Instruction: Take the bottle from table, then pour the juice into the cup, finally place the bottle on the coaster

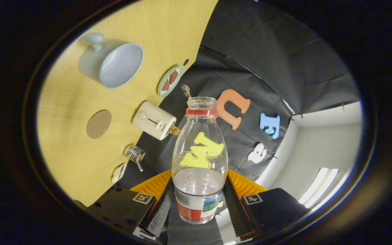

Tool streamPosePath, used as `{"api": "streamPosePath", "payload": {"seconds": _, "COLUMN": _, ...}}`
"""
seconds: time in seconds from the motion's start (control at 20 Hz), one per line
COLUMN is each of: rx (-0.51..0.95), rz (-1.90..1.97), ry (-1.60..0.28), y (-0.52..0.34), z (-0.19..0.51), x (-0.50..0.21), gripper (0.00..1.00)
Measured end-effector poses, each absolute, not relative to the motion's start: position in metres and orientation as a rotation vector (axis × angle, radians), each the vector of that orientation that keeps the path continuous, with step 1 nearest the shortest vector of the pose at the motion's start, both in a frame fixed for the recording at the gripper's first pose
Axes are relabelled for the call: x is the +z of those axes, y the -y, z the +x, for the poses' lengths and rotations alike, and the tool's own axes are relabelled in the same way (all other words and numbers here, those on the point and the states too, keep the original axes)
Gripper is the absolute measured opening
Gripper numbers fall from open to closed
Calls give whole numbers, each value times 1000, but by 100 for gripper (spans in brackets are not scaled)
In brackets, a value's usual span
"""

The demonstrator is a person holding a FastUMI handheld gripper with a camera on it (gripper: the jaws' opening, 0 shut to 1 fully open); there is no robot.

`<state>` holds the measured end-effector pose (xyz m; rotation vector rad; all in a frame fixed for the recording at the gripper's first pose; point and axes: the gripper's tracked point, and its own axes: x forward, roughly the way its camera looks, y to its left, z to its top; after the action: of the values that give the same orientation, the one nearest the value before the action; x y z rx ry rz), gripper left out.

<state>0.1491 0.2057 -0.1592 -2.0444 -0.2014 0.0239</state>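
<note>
My gripper (198,204) is shut on a clear plastic bottle (199,160), both fingers pressing its labelled lower part. The bottle has a red neck ring, no cap, and a little clear liquid in its lower part. The whole view is rolled, so the wooden table (80,160) stands to the left of the bottle. On it, well beyond the fingers, a pale grey cup (112,64) with a knob-like handle shows its empty inside. A round brown coaster (98,124) lies on the table between the cup and the fingers, apart from the bottle.
A cream toaster (154,120) stands near the table's edge, close to the bottle's neck. Further on there is a small plate (169,81) with brown pieces. A small wire rack (134,153) and a little white item (118,173) lie near the fingers.
</note>
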Motion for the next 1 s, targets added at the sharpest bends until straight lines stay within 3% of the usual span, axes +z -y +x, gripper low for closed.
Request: {"api": "streamPosePath", "payload": {"seconds": 1.0, "rx": 43, "rz": -1192, "ry": 126, "y": -166, "z": 144, "x": -180, "gripper": 81}}
